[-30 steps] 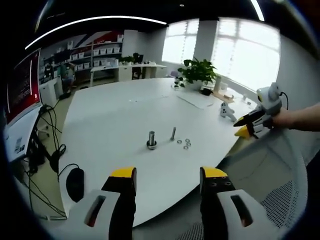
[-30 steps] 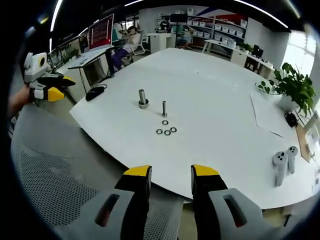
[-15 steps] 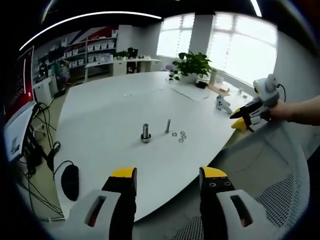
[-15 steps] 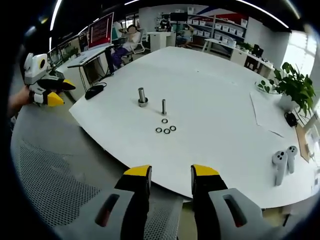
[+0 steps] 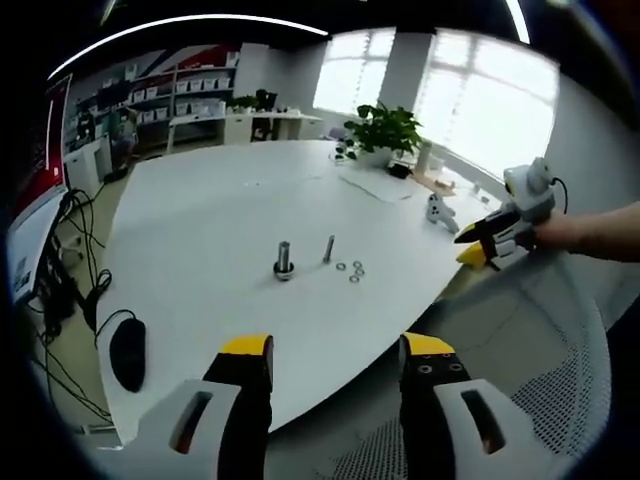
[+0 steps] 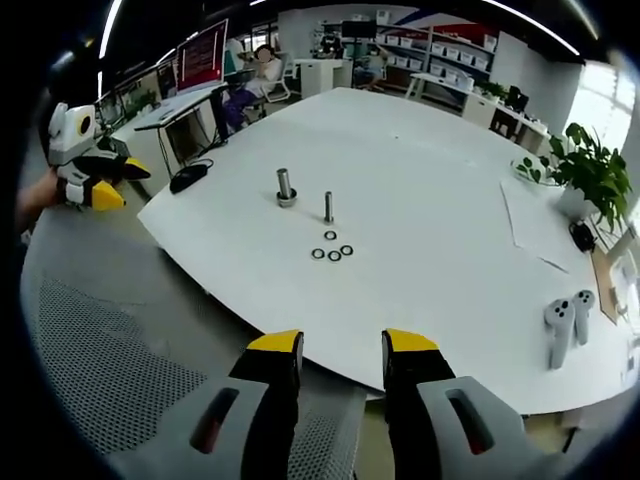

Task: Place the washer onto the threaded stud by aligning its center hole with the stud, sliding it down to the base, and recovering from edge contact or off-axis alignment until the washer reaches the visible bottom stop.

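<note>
**Both grippers well off the desk, washers untouched: the risks sit in the pick and the first alignment**

The left gripper (image 5: 335, 352) and right gripper (image 6: 341, 346) each hang beyond the near edge of the desk (image 6: 450, 190), jaws parted wide and holding nothing. Four washers (image 6: 333, 249) lie in a tight cluster on the desk, just beside the slim threaded stud (image 6: 328, 206); a thicker bolt (image 6: 285, 186) stands close by. Nothing is threaded yet.

Likely trouble: the washers lie flat and nearly touching, so the jaws could nudge a neighbour away or lift two at once. A flat washer may also slip out mid-carry. Lowered tilted, its rim would probably catch on the threads and jam. The stud looks free-standing, so a sideways bump could topple it.
</note>
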`<state>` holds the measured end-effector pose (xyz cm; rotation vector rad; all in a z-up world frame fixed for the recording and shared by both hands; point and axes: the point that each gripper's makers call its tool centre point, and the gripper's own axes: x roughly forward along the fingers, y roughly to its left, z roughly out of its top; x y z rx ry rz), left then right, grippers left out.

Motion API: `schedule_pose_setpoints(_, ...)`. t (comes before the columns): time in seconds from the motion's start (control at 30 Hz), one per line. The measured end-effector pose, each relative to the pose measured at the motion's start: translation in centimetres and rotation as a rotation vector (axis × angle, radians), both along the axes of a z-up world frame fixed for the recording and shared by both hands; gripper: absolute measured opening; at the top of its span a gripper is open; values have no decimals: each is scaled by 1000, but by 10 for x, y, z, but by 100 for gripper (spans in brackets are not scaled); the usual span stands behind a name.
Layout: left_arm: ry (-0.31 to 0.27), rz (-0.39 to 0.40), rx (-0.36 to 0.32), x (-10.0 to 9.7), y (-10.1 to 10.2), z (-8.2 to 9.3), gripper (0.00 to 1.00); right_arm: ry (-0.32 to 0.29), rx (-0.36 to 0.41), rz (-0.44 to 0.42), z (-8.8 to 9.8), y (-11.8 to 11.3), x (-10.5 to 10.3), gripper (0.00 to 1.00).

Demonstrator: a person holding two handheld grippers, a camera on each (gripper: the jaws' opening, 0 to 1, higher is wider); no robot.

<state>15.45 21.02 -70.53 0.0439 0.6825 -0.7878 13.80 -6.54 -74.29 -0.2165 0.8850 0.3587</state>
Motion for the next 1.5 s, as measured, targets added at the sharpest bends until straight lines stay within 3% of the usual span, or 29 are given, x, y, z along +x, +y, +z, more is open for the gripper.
schedule_pose_setpoints(0.7, -20, 17, 5, 3, 4, 2, 47, 38, -7, 25, -5, 4, -3, 35)
schedule_pose_setpoints(1.07, -25, 33, -41, 6, 4, 8, 48, 42, -29, 47, -6, 4, -3, 36)
schedule_pose_setpoints(1.2, -23, 20, -17, 5, 5, 4, 49, 48, -38, 47, -5, 5, -2, 36)
schedule_pose_setpoints(1.5, -36, 39, -11, 6, 9, 6, 48, 88, -120, 153, -8, 9, -2, 37)
